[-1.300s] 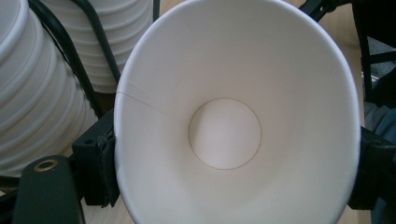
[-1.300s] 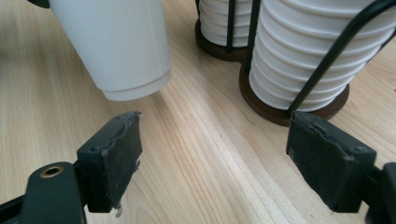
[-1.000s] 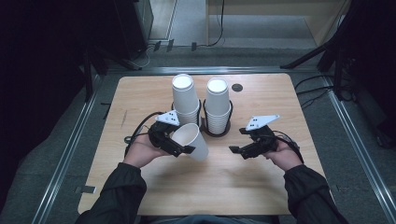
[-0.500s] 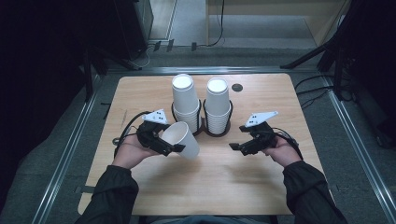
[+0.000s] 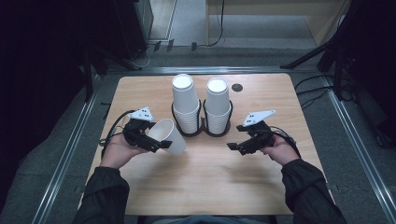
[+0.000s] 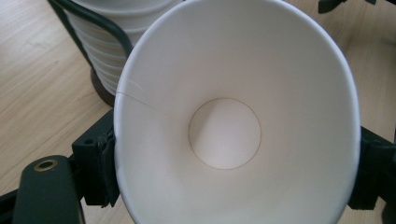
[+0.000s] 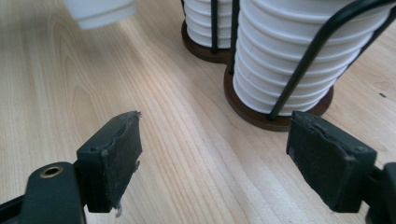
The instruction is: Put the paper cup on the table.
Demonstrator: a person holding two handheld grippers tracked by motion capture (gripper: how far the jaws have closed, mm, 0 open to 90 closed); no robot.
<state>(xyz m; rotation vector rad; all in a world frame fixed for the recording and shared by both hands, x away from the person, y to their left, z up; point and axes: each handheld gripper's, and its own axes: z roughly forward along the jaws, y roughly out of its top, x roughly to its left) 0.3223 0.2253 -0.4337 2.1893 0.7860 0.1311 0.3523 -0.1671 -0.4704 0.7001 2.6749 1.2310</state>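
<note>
Change: since a second ago the left gripper [image 5: 156, 142] has carried the cup [image 5: 169, 136] away from the left stack [image 5: 186, 103], toward the person's left and the near edge of the desk [image 5: 210, 186]. The right gripper [image 5: 237, 145] has hardly shifted.
Meaning: the cup looks fully separated from the stacks; the likely next step is to set it down on bare desk, or pass it to the other gripper.
Cup: held off to the left of the holder [image 5: 201, 130], tilted, mouth facing the left gripper's camera, base pointing toward the middle of the desk.
Left jaws: pinching the cup by its rim, one pad on either side [image 6: 100, 165].
Right jaws: spread, nothing between them, low over the desk in front of the right stack [image 7: 289, 51].
Hard to tell: whether the cup's base touches the desk or hangs just above it. In the left gripper view the cup's lower rim is cut off and it covers most of the desk beyond. The holder's base is partly hidden by the stacks.
</note>
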